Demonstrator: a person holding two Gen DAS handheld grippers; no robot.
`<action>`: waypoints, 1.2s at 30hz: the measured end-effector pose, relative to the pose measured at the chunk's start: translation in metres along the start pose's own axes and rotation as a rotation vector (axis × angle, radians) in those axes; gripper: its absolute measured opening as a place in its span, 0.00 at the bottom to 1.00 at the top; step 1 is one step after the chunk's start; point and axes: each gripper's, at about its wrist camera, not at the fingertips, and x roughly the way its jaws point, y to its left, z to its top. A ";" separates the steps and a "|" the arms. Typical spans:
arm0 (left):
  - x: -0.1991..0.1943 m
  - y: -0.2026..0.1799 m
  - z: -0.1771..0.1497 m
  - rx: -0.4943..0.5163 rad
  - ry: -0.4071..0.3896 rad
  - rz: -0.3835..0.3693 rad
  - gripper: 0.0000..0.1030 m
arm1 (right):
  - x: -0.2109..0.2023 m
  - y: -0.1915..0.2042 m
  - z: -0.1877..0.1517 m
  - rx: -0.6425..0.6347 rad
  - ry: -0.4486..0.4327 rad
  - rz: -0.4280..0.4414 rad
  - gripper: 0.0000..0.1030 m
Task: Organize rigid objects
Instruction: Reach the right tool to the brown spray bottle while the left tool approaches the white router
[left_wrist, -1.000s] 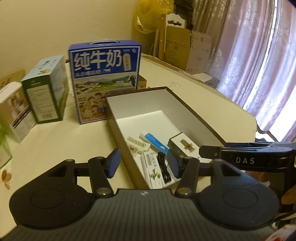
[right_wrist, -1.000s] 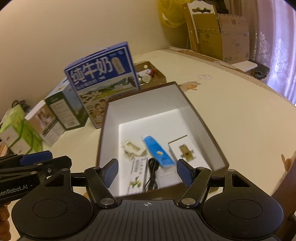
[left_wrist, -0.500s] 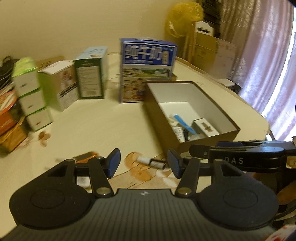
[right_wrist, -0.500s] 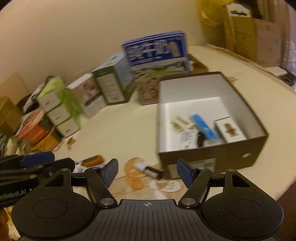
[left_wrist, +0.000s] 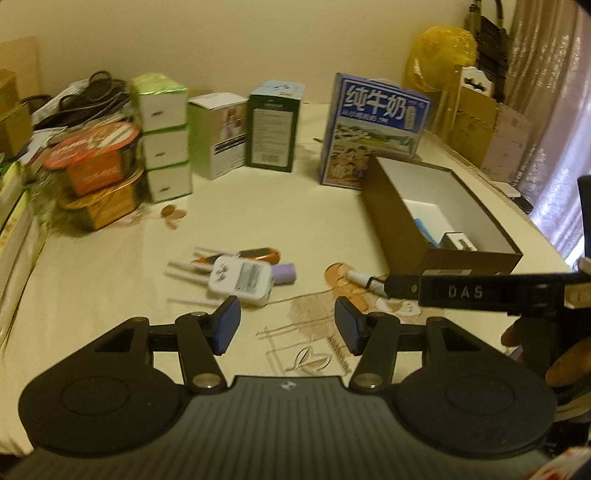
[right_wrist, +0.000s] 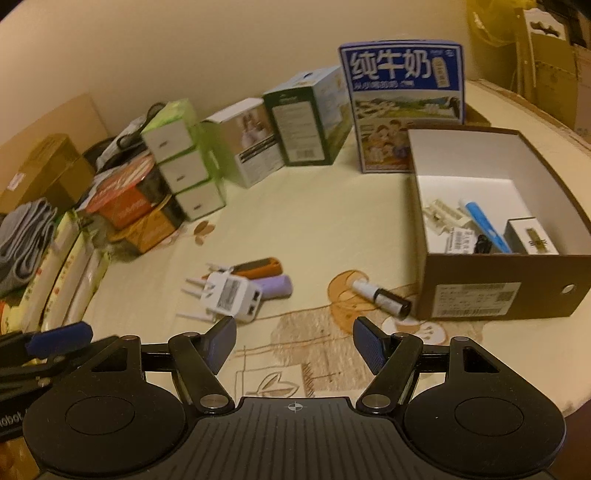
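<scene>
Both cameras have swung away from the brown box (right_wrist: 491, 295): a second ago its white interior filled the middle of each view, and now it sits at the right of each frame, with the loose items on the counter (right_wrist: 314, 229) in the centre. This suggests a fresh pick is being lined up, with the drop-off into the box done for now.

The left gripper (left_wrist: 287, 325) has its jaws spread with nothing between them, as does the right gripper (right_wrist: 294, 343). Just above the left gripper's pads in the left wrist view lies a white plug adapter (left_wrist: 240, 280), touching a purple tube (left_wrist: 284, 274) and an orange-and-black tool (left_wrist: 258, 254). A white marker with a black cap (right_wrist: 380, 295) lies at centre right in the right wrist view, near the box's front wall.

The box already holds a blue tube (right_wrist: 484, 225), a white prong piece (right_wrist: 443, 218), a small boxed item (right_wrist: 532, 240) and a dark cable, partly hidden by the front wall. In the left wrist view the other gripper's black arm crosses the marker and hides its cap. The adapter's prongs are smeared by motion blur, as are the cartons (right_wrist: 306, 122) along the back, so their print is unreadable. What the orange tool is cannot be told.
</scene>
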 end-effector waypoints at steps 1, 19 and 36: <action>-0.002 0.002 -0.003 -0.005 0.001 0.006 0.50 | 0.001 0.002 -0.001 -0.006 0.004 0.000 0.65; 0.003 0.019 -0.015 -0.045 0.019 0.052 0.50 | 0.021 0.014 -0.013 -0.069 0.072 0.009 0.65; 0.108 0.018 -0.010 -0.011 0.111 0.038 0.50 | 0.080 -0.033 -0.009 -0.102 0.031 0.020 0.65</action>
